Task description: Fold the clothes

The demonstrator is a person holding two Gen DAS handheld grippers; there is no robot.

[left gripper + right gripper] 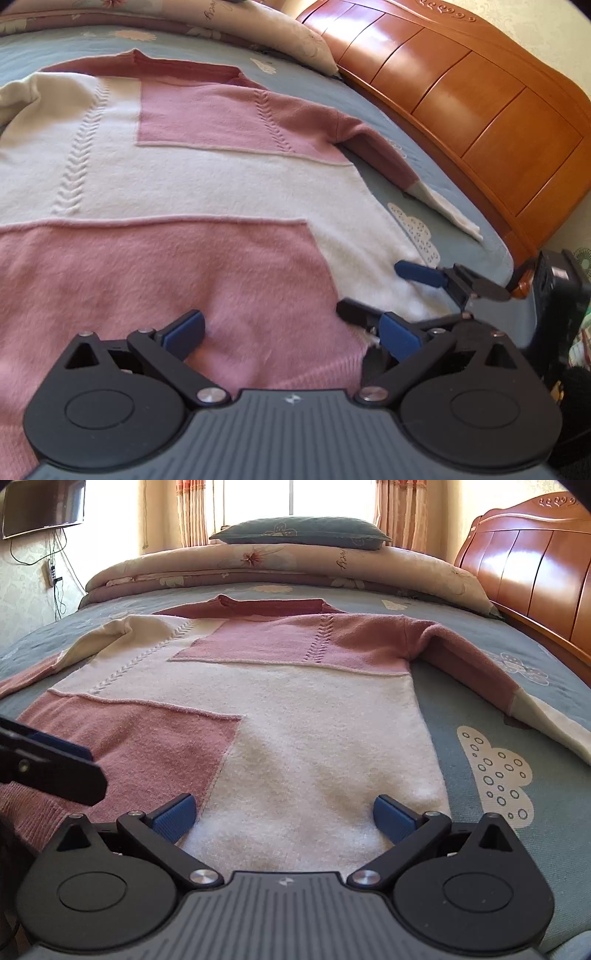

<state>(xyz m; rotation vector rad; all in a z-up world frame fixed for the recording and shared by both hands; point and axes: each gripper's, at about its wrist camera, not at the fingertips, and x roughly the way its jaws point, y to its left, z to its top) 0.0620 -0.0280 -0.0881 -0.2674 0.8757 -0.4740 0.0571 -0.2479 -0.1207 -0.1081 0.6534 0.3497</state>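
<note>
Pink-and-white sweater [295,709] spread flat on the bed [461,716]; left gripper [291,334] and right gripper [282,814] poised at its hem, fingers released.

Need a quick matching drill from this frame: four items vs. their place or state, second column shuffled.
1. sweater
2. grey-blue pillow
3. left gripper
4. right gripper

A. open over the sweater's pink hem
B. open over the sweater's white hem
C. spread flat on the bedsheet
D. on top of the folded quilt

Pairs: 1-C, 2-D, 3-A, 4-B
</note>
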